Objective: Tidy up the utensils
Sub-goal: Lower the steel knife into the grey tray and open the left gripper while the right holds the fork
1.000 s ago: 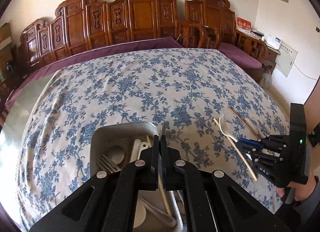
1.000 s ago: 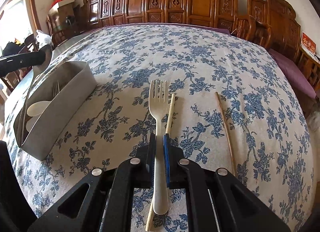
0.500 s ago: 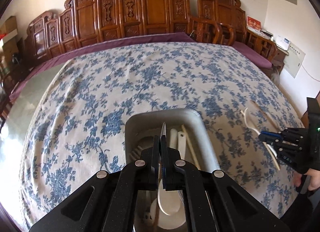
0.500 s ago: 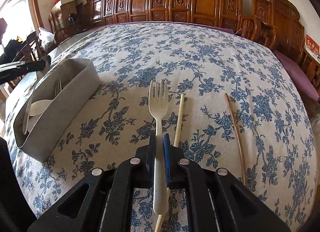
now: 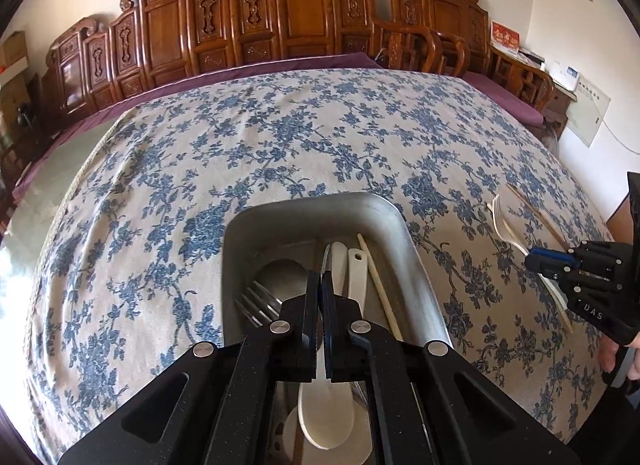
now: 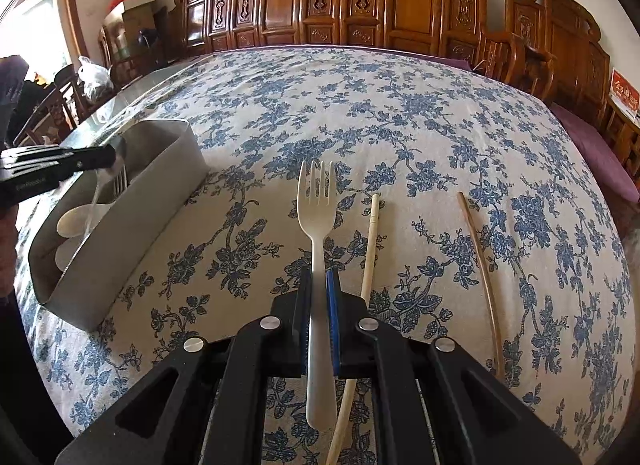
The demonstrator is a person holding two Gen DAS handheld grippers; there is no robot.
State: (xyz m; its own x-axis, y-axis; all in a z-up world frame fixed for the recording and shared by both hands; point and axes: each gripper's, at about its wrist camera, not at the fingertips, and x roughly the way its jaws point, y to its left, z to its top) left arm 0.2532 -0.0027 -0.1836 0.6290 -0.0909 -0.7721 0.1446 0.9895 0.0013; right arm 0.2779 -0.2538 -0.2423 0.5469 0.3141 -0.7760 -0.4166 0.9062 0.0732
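My left gripper (image 5: 321,275) is shut on a thin utensil held edge-on, whose tip pokes out above the fingers. It hangs over the metal tray (image 5: 320,201), close above the contents. A white spoon bowl (image 5: 324,413) shows right under the fingers; whether it belongs to the held piece I cannot tell. My right gripper (image 6: 320,275) is shut on the handle of a white plastic fork (image 6: 318,201), low over the cloth. A pale chopstick (image 6: 370,241) lies just right of the fork, and a darker one (image 6: 480,265) farther right.
The tray holds a metal fork (image 5: 256,305), a metal spoon (image 5: 280,273), white handles (image 5: 356,273) and a chopstick (image 5: 380,289). A blue-flowered tablecloth (image 6: 400,105) covers the table. Carved wooden chairs (image 5: 304,9) line the far side. A person's hand (image 5: 616,353) holds the right gripper.
My left gripper has moved over the tray and sunk toward it, still shut on its utensil. The right gripper has kept its hold on the white fork and stayed about where it was.
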